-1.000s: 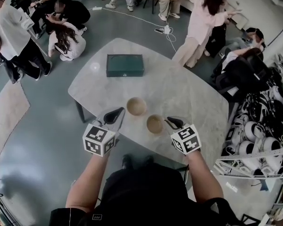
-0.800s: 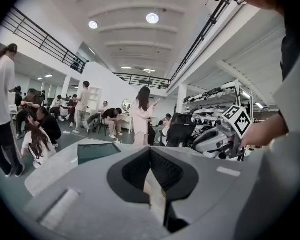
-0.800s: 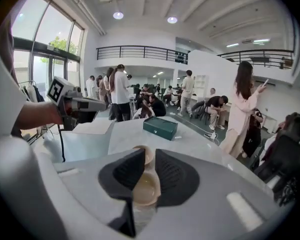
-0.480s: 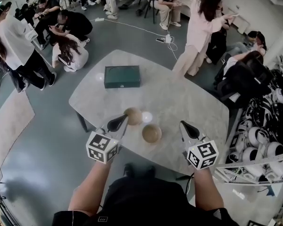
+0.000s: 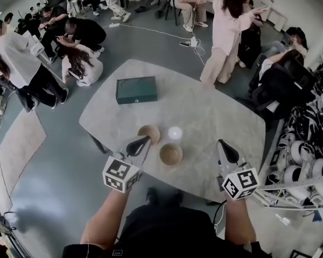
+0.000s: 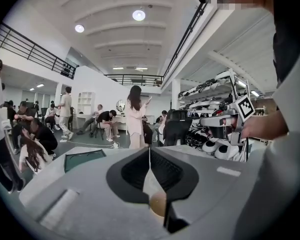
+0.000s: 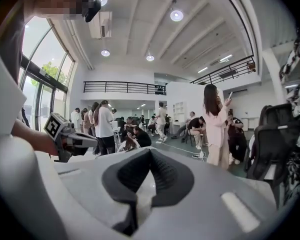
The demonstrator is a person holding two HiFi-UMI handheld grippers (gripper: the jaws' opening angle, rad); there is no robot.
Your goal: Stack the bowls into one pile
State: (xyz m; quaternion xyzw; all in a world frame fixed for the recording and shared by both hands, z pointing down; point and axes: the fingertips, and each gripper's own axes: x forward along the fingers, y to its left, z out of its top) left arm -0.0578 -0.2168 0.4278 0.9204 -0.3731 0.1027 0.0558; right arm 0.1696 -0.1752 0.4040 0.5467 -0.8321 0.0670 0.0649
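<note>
Only the head view shows both bowls apart on the desk: the far bowl just at my left tool, the near bowl between my tools. The left gripper view glimpses one of them beneath its closed, empty jaws. My right tool, jaws just closed on nothing, is held level at the desk's right edge.

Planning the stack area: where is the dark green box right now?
In the head view, the dark green box lies at the far left of the table, beyond the left bowl and apart from it.
</note>
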